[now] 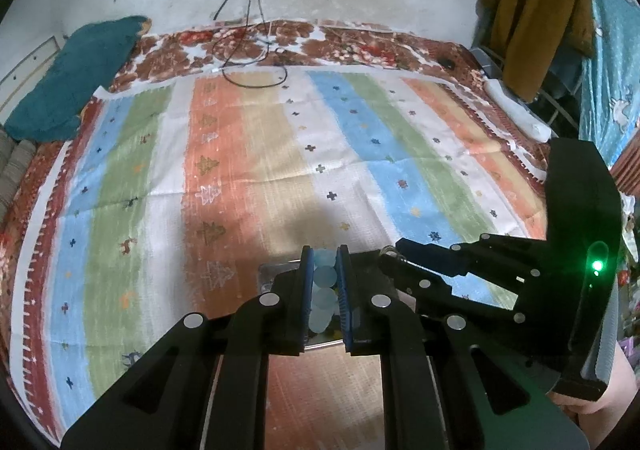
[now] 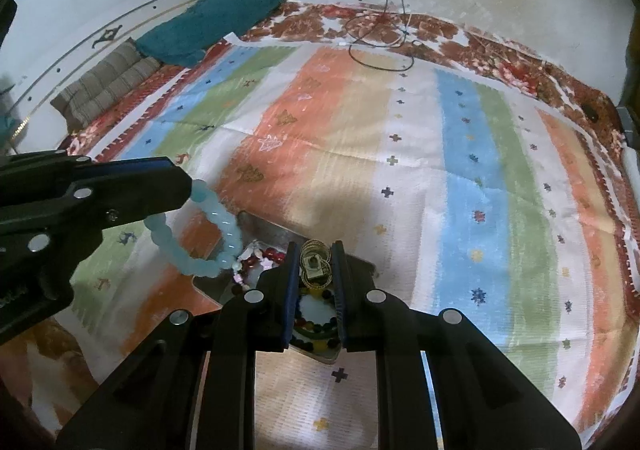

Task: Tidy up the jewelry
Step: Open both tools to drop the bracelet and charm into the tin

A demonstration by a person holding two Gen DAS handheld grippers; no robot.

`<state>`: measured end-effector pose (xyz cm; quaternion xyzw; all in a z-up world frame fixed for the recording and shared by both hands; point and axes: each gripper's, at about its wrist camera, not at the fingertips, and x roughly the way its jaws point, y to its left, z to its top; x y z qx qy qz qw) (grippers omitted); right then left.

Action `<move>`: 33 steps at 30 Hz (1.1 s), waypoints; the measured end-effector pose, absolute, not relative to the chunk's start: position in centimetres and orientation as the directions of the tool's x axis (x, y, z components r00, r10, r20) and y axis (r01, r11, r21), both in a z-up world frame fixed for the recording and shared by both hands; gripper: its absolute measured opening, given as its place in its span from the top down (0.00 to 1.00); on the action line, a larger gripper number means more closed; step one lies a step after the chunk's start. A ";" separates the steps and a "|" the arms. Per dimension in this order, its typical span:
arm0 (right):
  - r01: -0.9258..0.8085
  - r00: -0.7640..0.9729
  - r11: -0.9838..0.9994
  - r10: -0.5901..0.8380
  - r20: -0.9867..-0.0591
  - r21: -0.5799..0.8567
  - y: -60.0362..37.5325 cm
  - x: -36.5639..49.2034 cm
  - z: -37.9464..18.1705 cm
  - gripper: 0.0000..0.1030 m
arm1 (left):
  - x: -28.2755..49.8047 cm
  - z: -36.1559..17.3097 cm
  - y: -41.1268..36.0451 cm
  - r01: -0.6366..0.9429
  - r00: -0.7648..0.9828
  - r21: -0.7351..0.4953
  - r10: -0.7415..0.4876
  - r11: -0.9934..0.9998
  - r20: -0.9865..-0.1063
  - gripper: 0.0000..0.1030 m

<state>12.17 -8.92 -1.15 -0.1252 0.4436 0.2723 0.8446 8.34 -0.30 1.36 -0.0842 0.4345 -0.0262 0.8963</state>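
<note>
left gripper (image 1: 325, 250): clamped on pale blue bead bracelet (image 2: 216, 230), above metal tray (image 2: 256, 226)
right gripper (image 2: 316, 246): pinching gold bangles (image 2: 314, 264) over tray

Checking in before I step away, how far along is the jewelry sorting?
Nothing looks sorted yet. In hand: the left gripper holds a pale blue bead bracelet, and the right gripper pinches gold bangles. Left: the red bead and multicolored bead bracelets still piled in the tray.

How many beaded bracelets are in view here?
3 at least. A pale blue bracelet hangs from the left gripper; a red-and-white one and a dark multicoloured one lie in the tray. The right gripper may hide more.
</note>
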 end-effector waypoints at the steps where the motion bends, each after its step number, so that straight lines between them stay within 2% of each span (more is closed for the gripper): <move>1: -0.572 0.455 0.820 0.348 -0.819 0.030 -8.9 12.2 -1.2 0.78 | 8.6 1.2 -0.1 -0.044 0.619 -0.175 -0.110 0.984 -0.777 0.80; 2: -0.571 0.456 0.820 0.344 -0.821 0.026 -8.8 12.2 -1.3 0.73 | 8.8 1.1 0.2 -0.062 0.616 -0.178 -0.103 0.982 -0.781 0.71; 3: -0.570 0.459 0.821 0.342 -0.820 0.024 -8.9 12.1 -1.3 0.66 | 8.9 0.9 0.6 -0.076 0.612 -0.180 -0.097 0.981 -0.785 0.71; 8: -0.549 0.467 0.835 0.339 -0.817 0.032 -9.7 12.0 -0.9 0.63 | 8.6 1.2 1.2 -0.084 0.614 -0.192 -0.101 0.978 -0.783 0.66; 10: -0.536 0.468 0.843 0.337 -0.817 0.041 -10.2 11.9 -0.8 0.57 | 8.1 1.2 1.4 -0.085 0.615 -0.199 -0.106 0.976 -0.782 0.63; 15: -0.526 0.480 0.849 0.353 -0.803 0.058 -11.4 10.8 0.0 0.48 | 6.7 1.1 0.9 -0.055 0.613 -0.184 -0.113 0.981 -0.782 0.53; 20: -0.526 0.492 0.847 0.373 -0.787 0.073 -12.4 9.5 0.7 0.41 | 5.1 0.7 0.5 -0.042 0.613 -0.172 -0.111 0.984 -0.782 0.47; 27: -0.543 0.488 0.835 0.400 -0.775 0.089 -13.2 8.0 1.1 0.40 | 3.6 0.4 0.7 -0.046 0.611 -0.175 -0.110 0.984 -0.784 0.40; 33: -0.557 0.496 0.827 0.409 -0.766 0.081 -13.7 6.6 1.3 0.33 | 2.7 0.3 0.7 -0.046 0.620 -0.167 -0.103 0.985 -0.778 0.36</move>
